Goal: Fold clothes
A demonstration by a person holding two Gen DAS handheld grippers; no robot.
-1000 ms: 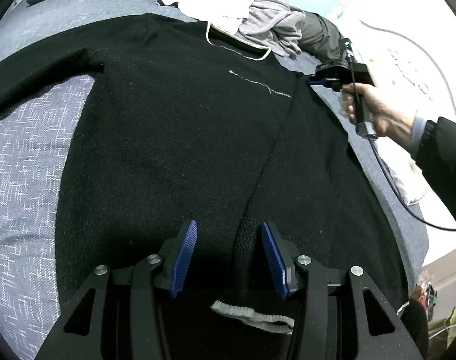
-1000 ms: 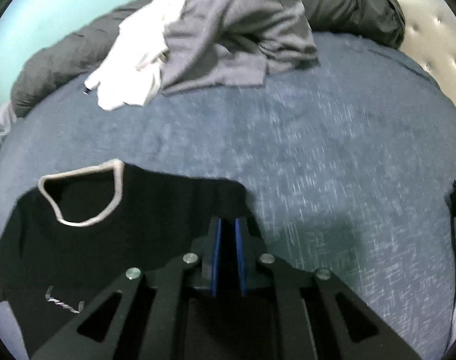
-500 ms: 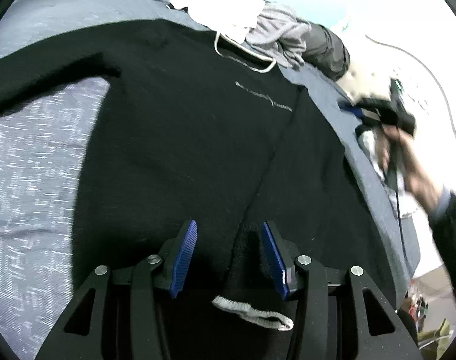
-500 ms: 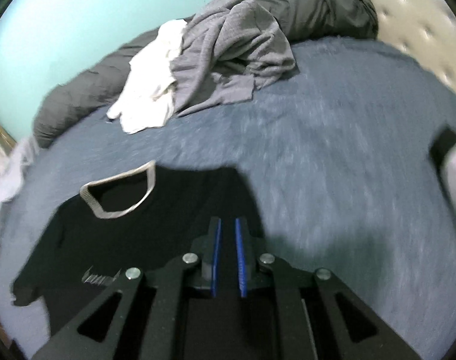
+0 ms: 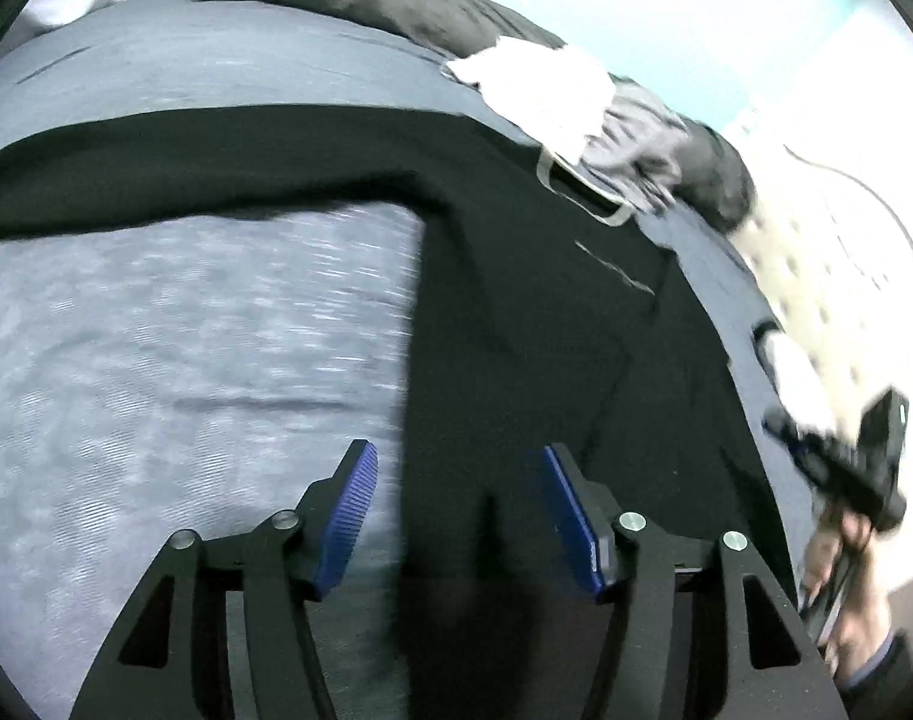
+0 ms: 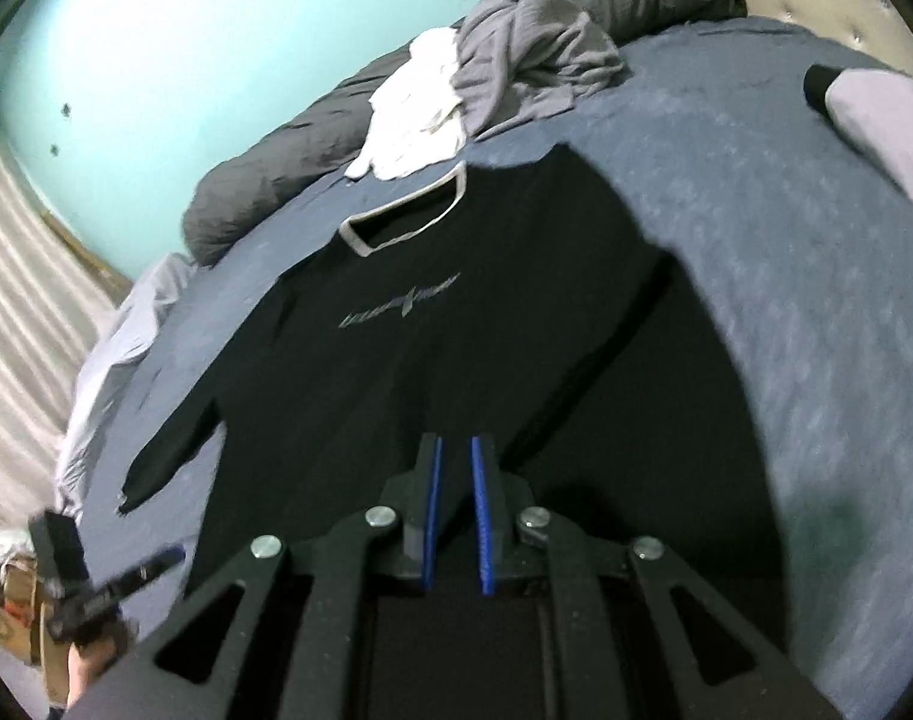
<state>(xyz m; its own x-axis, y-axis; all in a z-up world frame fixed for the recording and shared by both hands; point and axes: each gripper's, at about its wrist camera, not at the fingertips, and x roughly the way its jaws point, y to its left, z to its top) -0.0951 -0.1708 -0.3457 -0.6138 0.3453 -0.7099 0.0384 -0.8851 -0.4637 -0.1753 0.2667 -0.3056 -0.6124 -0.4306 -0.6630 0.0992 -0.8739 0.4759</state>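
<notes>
Black sweater (image 6: 474, 324) lay spread on the bed (image 6: 816, 312).
Left claw (image 5: 456, 516) was opening, gripping nothing; right claw (image 6: 454, 516) sat nearly closed, empty.

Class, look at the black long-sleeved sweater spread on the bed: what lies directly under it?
The black long-sleeved sweater lies on a blue-grey textured bedspread, which shows all around it. Whatever sits beneath the sweater's body is covered and cannot be seen.

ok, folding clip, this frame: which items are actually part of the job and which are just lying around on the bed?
In the job:
- black long-sleeve top, spread flat on the bed
- left gripper, jaws opening, nothing pinched
- right gripper, nearly shut, over the top

Lying about:
- white garment
- grey garment
- dark rolled duvet
- blue bedspread
</notes>
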